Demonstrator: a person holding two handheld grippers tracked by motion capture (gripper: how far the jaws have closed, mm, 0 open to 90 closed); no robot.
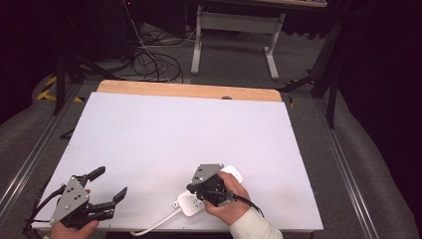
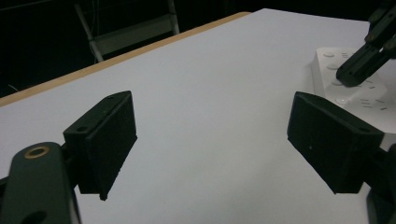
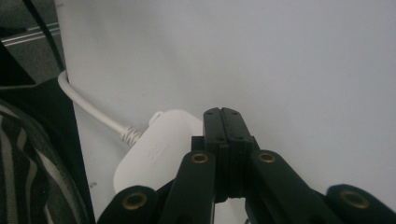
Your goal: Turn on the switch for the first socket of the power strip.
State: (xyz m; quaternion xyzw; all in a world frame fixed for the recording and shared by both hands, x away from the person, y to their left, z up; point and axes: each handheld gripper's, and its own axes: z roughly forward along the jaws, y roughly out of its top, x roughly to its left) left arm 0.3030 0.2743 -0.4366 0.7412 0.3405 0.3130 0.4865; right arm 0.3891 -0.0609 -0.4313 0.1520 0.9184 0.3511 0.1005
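A white power strip (image 1: 188, 205) lies near the table's front edge, its white cable (image 1: 154, 226) trailing off to the left. A hand holds my right gripper (image 1: 194, 191) over the strip, jaws shut with nothing between them. In the right gripper view the shut right gripper (image 3: 227, 114) points down just past the power strip (image 3: 159, 149) and its cable (image 3: 93, 112). From the left gripper view the right gripper's tip touches the top of the strip (image 2: 359, 95). My left gripper (image 1: 112, 181) (image 2: 210, 107) stands wide open and empty over bare table at the front left.
The white table top (image 1: 174, 129) has a wooden strip (image 1: 189, 89) along its far edge. Beyond it on the floor are a white desk frame (image 1: 234, 30) and loose cables (image 1: 154, 64). A striped sleeve (image 3: 28, 177) shows at the left of the right gripper view.
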